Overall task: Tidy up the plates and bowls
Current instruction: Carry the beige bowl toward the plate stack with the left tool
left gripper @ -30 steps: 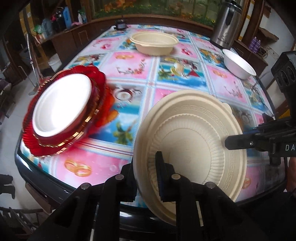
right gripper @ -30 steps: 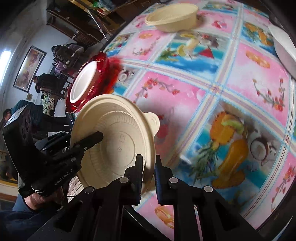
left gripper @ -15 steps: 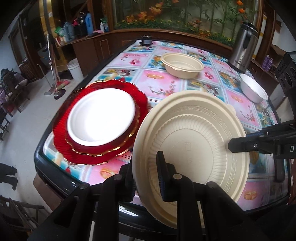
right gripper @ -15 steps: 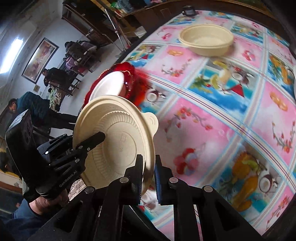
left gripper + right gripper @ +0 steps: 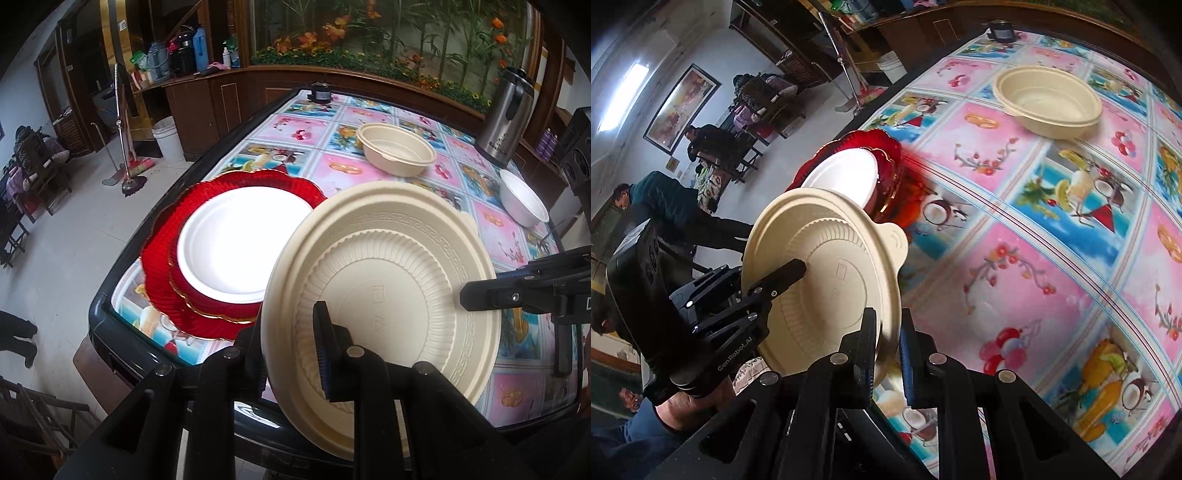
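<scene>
Here, in the left wrist view, the left tool (image 5: 291, 354) is clamped on the near rim of a beige plate (image 5: 384, 295), which is held tilted up off the bench (image 5: 413, 173), its ribbed well facing the camera. The right tool (image 5: 480, 297) comes in from the right and pinches the opposite rim. Just behind the beige plate, at the bench's left edge, sits a stack: a white plate (image 5: 240, 240) on a smaller red plate (image 5: 192, 291), on a large scalloped red plate (image 5: 159, 258). Farther back stands a beige bowl (image 5: 397, 153), well apart from the stack; a white bowl (image 5: 522, 197) lies near the right edge, with a steel kettle (image 5: 508, 114) behind it.

In the right wrist view, the right tool (image 5: 888, 354) grips the beige plate (image 5: 827, 295) by its lower rim, fingers closed on either side of it. The left tool (image 5: 786, 275) holds the far rim, one finger lying across the plate's face. The white plate (image 5: 846, 173) and its red stack (image 5: 886, 155) sit just beyond, and the beige bowl (image 5: 1049, 99) rests upright farther along the patterned bench (image 5: 1034, 258).
</scene>
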The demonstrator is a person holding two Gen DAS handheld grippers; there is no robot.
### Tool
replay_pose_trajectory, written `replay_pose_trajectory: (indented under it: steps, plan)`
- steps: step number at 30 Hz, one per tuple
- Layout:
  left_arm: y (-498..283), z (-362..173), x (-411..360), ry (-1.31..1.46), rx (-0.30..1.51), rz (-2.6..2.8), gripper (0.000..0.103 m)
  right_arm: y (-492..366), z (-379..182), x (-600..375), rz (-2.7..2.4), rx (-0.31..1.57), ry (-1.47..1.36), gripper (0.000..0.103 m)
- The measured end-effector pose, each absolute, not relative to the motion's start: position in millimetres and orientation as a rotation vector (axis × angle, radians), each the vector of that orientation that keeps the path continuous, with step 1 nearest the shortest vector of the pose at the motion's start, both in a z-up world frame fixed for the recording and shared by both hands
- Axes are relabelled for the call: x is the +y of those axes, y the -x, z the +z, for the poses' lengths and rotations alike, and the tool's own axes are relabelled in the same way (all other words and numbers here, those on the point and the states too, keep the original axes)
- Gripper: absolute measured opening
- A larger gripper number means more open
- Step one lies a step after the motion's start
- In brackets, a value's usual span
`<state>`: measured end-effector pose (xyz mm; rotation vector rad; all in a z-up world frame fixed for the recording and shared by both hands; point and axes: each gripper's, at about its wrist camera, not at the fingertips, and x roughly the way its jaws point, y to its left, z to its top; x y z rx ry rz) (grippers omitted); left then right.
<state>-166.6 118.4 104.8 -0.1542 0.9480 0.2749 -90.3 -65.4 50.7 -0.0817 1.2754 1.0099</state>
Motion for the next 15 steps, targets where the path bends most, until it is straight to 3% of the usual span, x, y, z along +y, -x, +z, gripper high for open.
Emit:
replay_pose_trajectory:
  steps: [15]
  plan:
    - [154.1, 126.5, 174.2, 0.169, 0.914, 0.334, 0.02, 77.2, 61.1, -9.3, 1.053, 1.275, 0.06, 0.013]
